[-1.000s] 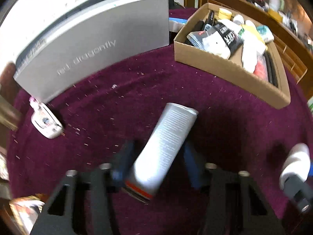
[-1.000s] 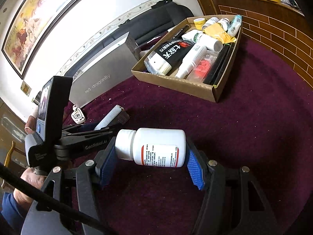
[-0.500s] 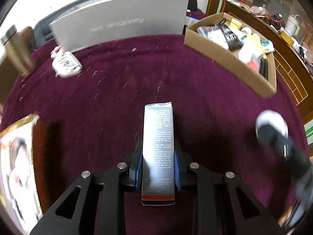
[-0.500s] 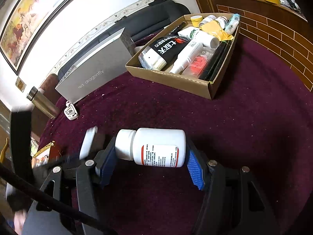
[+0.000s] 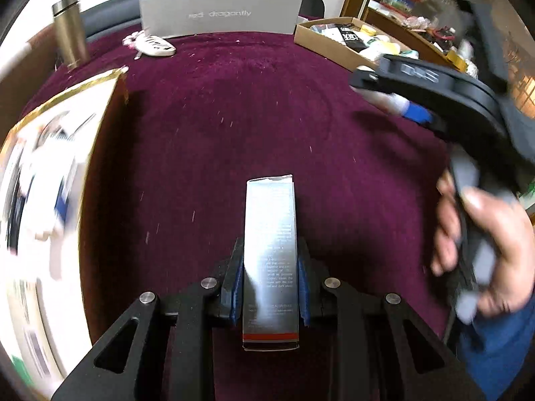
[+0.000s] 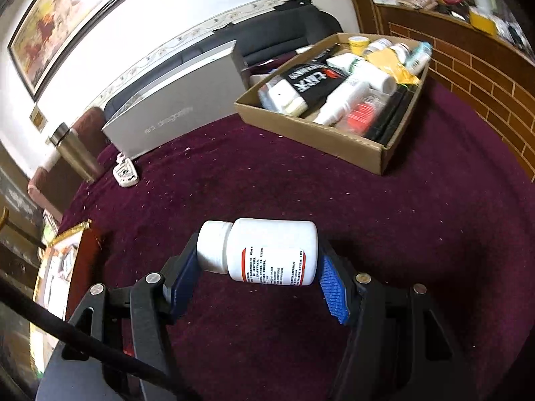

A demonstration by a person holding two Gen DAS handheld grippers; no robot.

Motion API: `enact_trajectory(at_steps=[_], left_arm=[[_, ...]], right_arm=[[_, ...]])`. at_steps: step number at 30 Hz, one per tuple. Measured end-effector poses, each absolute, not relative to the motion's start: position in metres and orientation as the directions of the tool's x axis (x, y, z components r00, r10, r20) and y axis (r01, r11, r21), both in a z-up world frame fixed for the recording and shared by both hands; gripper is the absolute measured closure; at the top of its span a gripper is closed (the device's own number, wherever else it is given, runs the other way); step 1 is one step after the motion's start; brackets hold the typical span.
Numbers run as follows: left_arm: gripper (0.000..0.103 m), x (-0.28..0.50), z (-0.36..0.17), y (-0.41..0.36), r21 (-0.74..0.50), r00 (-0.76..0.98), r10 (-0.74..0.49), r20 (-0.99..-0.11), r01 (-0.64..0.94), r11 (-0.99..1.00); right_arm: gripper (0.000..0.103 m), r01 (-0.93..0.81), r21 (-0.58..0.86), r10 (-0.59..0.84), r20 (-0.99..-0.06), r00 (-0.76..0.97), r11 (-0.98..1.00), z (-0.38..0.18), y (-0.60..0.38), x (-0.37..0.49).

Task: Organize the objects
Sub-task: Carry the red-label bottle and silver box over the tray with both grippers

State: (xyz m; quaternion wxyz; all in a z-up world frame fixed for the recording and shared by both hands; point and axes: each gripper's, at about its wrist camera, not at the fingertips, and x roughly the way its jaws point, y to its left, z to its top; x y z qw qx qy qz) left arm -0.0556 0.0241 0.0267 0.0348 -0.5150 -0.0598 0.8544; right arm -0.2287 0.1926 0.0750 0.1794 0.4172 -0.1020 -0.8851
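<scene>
My left gripper (image 5: 269, 284) is shut on a narrow silver carton (image 5: 270, 254) with a red band near its rear end, held lengthwise above the purple cloth. In the right wrist view my right gripper (image 6: 257, 267) is shut on a white pill bottle (image 6: 264, 250), lying crosswise, cap to the left. The same right gripper (image 5: 418, 100) and the hand holding it (image 5: 481, 244) show blurred at the right of the left wrist view. The cardboard tray (image 6: 311, 130) full of bottles and packets lies at the back right, seen too as the cardboard tray (image 5: 321, 38).
A grey shoe box (image 5: 220, 13) stands at the back, a white key fob (image 5: 153, 45) in front of it. A metal flask (image 5: 68, 30) stands back left. A gold-edged box (image 5: 50, 173) sits at the left edge. A brick-faced counter (image 6: 468, 60) borders the right.
The left gripper closed on the silver carton, straightened it and carried it leftward; the gold-edged box and flask came into its view. The right gripper kept still with the bottle.
</scene>
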Motion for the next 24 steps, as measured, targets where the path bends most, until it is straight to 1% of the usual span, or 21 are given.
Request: enact_trajectory(at_steps=[4,5,8,12,20,24], left_arm=[[0.081,-0.018,0.037,0.021,-0.193,-0.497,0.176,-0.85,-0.016,-0.981],[0.081,-0.008,0.043,0.02,-0.205,-0.508,0.193,-0.84,-0.032,-0.978],[0.081,0.008,0.06,0.012,-0.198,-0.549,0.194,-0.813,-0.054,-0.979],[0.081,0.023,0.072,-0.004,-0.235,-0.575,0.232,-0.784,-0.071,-0.969],[0.08,0.047,0.081,-0.06,-0.298,-0.634,0.235,-0.737,-0.007,-0.954],[0.08,0.055,0.082,-0.093,-0.316,-0.665,0.196,-0.72,0.063,-0.947]], right_arm=[[0.04,0.278,0.29,-0.401,-0.699,-0.592,-0.916,0.078,0.183,-0.222],[0.04,0.283,0.298,-0.41,-0.699,-0.586,-0.912,0.078,0.183,-0.22],[0.04,0.289,0.314,-0.427,-0.704,-0.568,-0.904,0.08,0.177,-0.207],[0.039,0.352,0.316,-0.466,-0.706,-0.533,-0.881,0.088,0.155,-0.173],[0.039,0.462,0.345,-0.554,-0.689,-0.466,-0.817,0.108,0.114,-0.115],[0.039,0.527,0.335,-0.588,-0.681,-0.437,-0.781,0.12,0.085,-0.09]])
